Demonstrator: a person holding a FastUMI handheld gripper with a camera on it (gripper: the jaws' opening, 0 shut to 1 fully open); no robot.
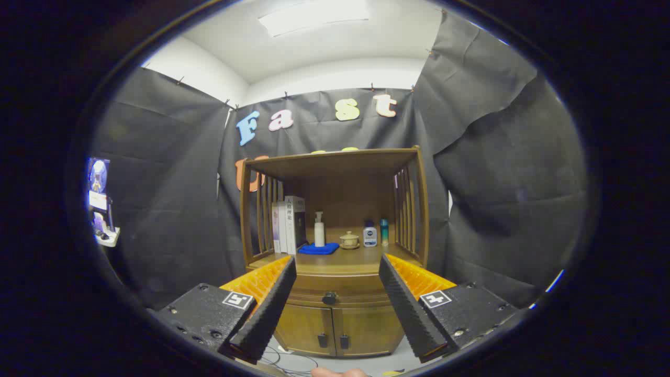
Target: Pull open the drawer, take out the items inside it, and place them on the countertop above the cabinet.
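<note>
**Tongs wide open before a closed drawer**

The tongs [335, 264] stand spread wide with nothing between the fingers, well short of the wooden cabinet [335, 314]. The drawer [335, 293] is shut, so whatever lies inside is hidden; its single dark knob [329, 298] shows in the gap between the fingers. Below it are two doors [335, 330], each with one small dark handle, their outer edges cut off by the fingers. On the bench [335, 260] above the drawer: a few upright books [289, 224], their number hard to count, one white pump bottle [319, 229] on one blue cloth [318, 249], one small lidded pot [349, 240], and two small bottles [376, 233] too small to make out further. Thin cables [285, 361] trail on the floor.
</note>
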